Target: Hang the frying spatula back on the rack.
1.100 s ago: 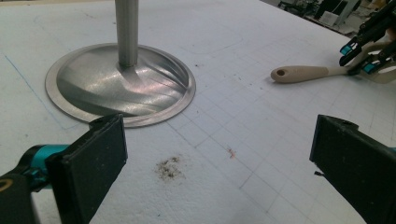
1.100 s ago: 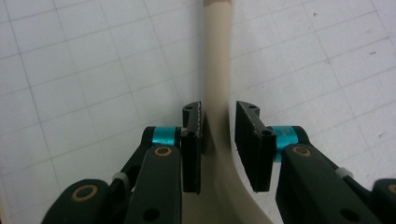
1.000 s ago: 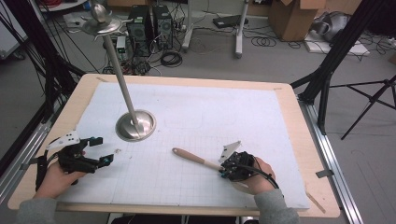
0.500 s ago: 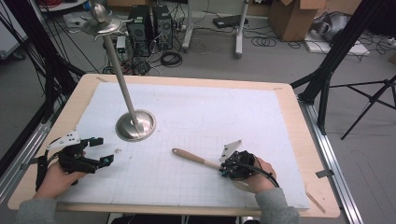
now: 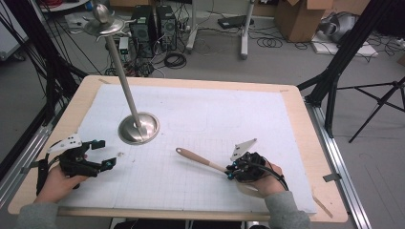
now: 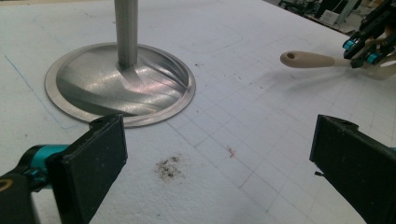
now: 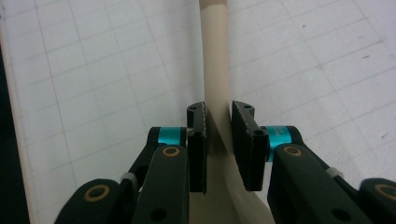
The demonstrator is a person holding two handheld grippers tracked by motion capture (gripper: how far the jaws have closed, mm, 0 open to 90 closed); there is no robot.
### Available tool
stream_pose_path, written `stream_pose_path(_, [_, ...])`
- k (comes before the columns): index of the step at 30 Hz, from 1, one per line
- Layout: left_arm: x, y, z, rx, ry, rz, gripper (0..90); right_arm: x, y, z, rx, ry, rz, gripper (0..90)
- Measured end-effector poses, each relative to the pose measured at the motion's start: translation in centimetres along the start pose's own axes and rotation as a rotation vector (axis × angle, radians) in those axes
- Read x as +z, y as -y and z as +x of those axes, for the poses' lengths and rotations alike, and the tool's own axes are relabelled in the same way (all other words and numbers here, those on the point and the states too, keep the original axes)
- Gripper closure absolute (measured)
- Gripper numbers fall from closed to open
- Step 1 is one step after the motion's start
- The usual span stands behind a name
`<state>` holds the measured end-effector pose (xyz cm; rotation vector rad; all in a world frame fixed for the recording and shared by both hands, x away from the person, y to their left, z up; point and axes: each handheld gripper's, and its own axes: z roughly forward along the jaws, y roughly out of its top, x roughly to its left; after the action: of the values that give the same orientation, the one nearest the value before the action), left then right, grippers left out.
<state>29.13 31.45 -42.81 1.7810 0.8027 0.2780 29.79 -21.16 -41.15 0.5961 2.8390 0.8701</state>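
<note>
Right gripper [image 7: 218, 140] clamps the spatula handle [image 7: 215, 56].

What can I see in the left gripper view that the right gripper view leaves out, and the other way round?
Left gripper view adds: the metal stand's round base, a patch of dark crumbs, and the left gripper, jaws wide apart, holding nothing. Right gripper view adds: a close look at how the right gripper clamps the beige utensil where its handle widens. Shared: that utensil, the right gripper holding it, and the white gridded mat.
</note>
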Motion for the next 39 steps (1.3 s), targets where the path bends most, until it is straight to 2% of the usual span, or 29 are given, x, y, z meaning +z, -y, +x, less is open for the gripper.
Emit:
stream_pose_path(11, [-0.3, 0.0, -0.1, -0.001, -0.002, -0.013, 4.4, -1.3, -0.1, -0.7, 0.027, -0.018, -0.112, 76.9])
stream_pose_path(12, [-0.4, 0.0, -0.1, -0.003, -0.002, -0.015, 4.4, -1.5, -0.1, -0.9, 0.038, -0.022, -0.144, 77.0])
stream_pose_path(15, [-0.5, 0.0, -0.1, -0.002, -0.004, -0.016, 4.4, -1.7, -0.2, -1.0, 0.038, -0.024, -0.159, 76.9])
stream_pose_path(20, [-0.9, 0.1, -0.2, -0.001, -0.008, -0.022, 4.5, -2.3, -0.9, -1.2, 0.042, -0.033, -0.238, 76.9])
stream_pose_path(24, [-1.1, 0.1, -0.3, -0.004, -0.008, -0.036, 4.5, -2.4, -1.3, -1.3, 0.032, -0.031, -0.258, 76.9])
stream_pose_path(29, [-1.5, 0.1, -0.4, 0.004, -0.007, -0.047, 4.4, -2.7, -1.9, -1.6, 0.018, -0.059, -0.298, 77.0])
stream_pose_path(35, [-1.7, 0.2, -0.4, -0.003, -0.009, -0.047, 4.4, -3.3, -2.6, -2.0, 0.037, -0.086, -0.349, 77.0])
stream_pose_path(39, [-1.8, 0.3, -0.6, -0.001, -0.010, -0.046, 4.4, -3.6, -3.3, -2.1, 0.030, -0.096, -0.379, 77.0])
